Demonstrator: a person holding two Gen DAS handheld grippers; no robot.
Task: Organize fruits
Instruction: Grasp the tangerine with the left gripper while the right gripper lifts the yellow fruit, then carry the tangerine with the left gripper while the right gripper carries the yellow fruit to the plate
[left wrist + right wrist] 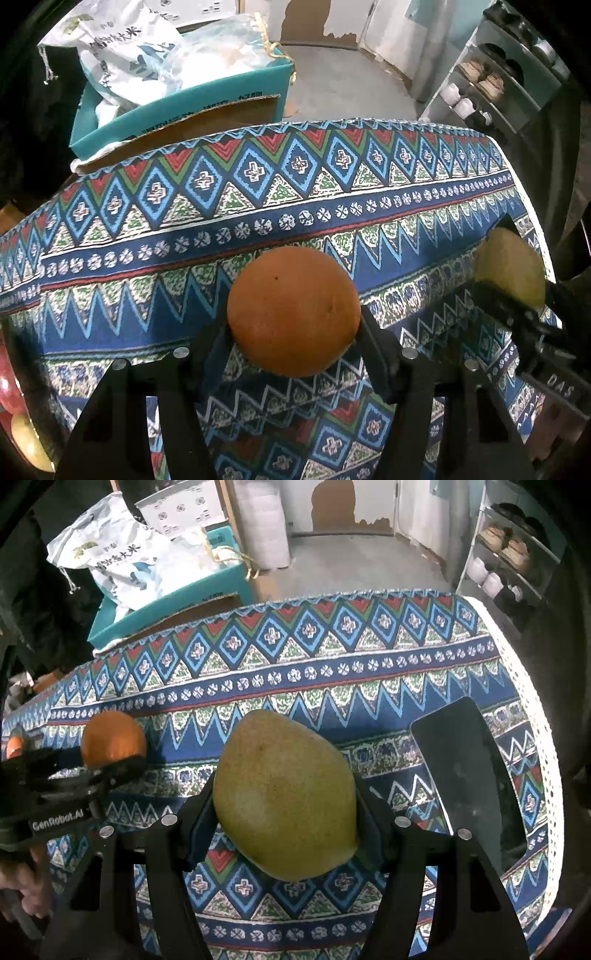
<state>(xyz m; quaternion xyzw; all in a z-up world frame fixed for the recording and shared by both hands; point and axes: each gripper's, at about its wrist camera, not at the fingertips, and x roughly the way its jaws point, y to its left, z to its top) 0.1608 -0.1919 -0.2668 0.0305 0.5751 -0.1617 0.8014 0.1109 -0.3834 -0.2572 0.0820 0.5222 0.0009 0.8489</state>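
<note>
Left claw (293,328) grips the orange (293,310); right claw (284,808) grips the pear (286,794). Both hang above the desk (369,672). Squeeze gently, set each down slowly.

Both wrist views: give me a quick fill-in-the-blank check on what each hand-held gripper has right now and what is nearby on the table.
1. The left hand-held gripper is shut on the round ____ fruit.
2. The right hand-held gripper is shut on the yellow-green ____.
3. The flat black rectangular tray lies on the patterned tablecloth to the ____ of the right hand-held gripper.
4. Beyond the table's far edge, a white printed bag sits in a ____ cardboard box.

Missing words: orange; pear; right; teal
</note>
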